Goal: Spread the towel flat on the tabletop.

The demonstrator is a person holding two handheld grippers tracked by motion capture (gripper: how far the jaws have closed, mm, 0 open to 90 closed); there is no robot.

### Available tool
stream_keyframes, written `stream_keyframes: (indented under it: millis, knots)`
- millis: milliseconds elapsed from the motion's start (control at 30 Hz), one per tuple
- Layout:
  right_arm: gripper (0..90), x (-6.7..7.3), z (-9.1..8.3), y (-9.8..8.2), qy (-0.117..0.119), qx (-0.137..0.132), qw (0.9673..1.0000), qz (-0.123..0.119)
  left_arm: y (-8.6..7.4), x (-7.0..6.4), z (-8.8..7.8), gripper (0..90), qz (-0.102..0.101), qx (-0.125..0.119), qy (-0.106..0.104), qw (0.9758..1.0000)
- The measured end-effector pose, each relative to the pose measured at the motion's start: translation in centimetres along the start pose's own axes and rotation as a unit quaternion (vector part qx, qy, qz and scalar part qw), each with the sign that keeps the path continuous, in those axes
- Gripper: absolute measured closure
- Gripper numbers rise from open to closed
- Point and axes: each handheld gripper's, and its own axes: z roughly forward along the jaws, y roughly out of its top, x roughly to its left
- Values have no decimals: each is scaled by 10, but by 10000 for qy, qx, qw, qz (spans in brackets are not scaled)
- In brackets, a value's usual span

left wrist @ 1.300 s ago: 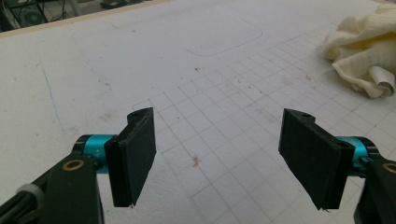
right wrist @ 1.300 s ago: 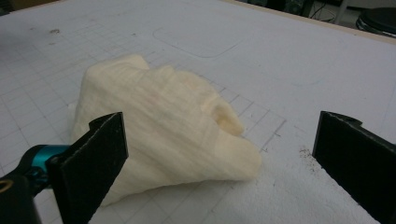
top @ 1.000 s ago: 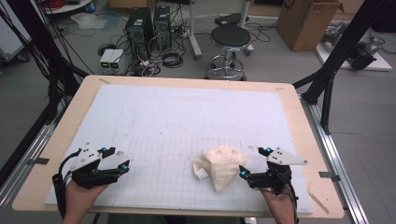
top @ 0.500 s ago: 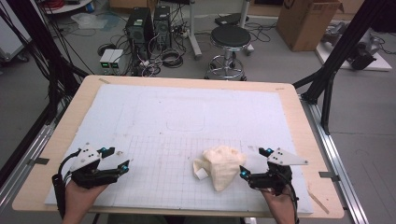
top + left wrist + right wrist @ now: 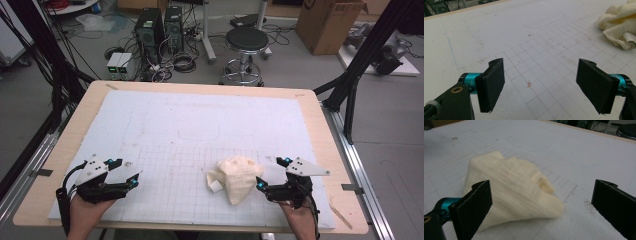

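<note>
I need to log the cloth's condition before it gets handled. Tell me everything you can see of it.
The cloth is pale cream, a soft, thin, gauze-like weave, crumpled into a loose, rounded heap with folds and one small rolled flap at its edge. It lies on the white gridded mat, toward the near right. The right gripper sits just beside it, jaws wide apart and not pressing it. Whether a jaw tip grazes it cannot be told.

cloth (image 5: 617,27) cut off at edge, right gripper's (image 5: 544,207) jaw cropped too
</note>
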Motion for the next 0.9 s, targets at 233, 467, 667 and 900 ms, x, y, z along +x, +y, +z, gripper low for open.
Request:
stream_keyframes:
  millis: [233, 467, 667, 900]
  knots:
    - [25, -1, -4, 10, 63, -67, 9999, 92, -1, 0, 1, 226, -31, -19, 6, 10000]
    - [48, 2, -3, 30, 216, -152, 9997, 8, -1, 1, 0, 223, -36, -24, 29, 10000]
    - [48, 10, 6, 53, 404, -119, 9989, -200, -1, 1, -2, 223, -19, -39, 65, 10000]
    - [57, 17, 18, 60, 513, 8, 9983, -280, -2, 2, -4, 223, -44, -60, 96, 9999]
